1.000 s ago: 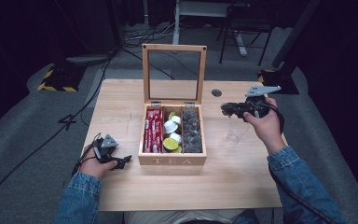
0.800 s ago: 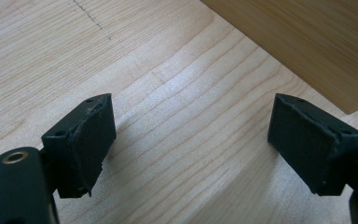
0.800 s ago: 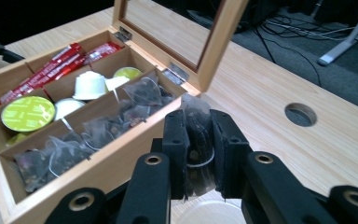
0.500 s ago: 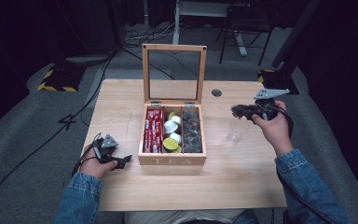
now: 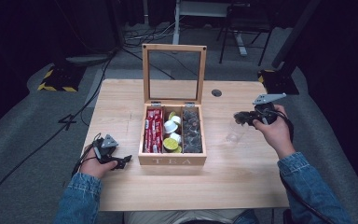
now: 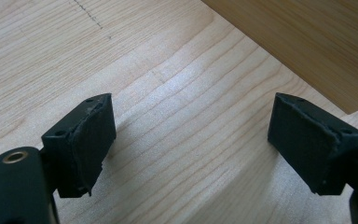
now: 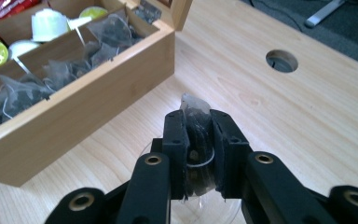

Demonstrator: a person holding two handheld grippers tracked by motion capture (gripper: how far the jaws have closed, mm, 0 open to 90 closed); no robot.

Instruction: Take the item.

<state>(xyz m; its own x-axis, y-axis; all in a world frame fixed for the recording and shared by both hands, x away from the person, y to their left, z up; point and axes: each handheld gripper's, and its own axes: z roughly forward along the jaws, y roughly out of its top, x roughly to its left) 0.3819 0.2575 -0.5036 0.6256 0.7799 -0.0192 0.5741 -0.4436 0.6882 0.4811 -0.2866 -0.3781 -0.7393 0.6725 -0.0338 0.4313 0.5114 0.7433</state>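
Pale wood-grain worktop. Light-brown wooden tea box, "TEA" lettered on its front wall. Left compartment: red packets; middle compartment: white and yellow-green capsules; right compartment: dark translucent sachets. Black right tongs with brass-coloured rivets, clamping a dark translucent tea bag. Clear glass. Black left tongs. Blue denim sleeves.

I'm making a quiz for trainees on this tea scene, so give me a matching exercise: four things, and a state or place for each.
Things:
1. right claw
2. left claw
3. tea box
4. clear cup

States:
A. lid up
B. open, over bare table
C. right of the box
D. shut on a tea bag

Pairs: 1-D, 2-B, 3-A, 4-C
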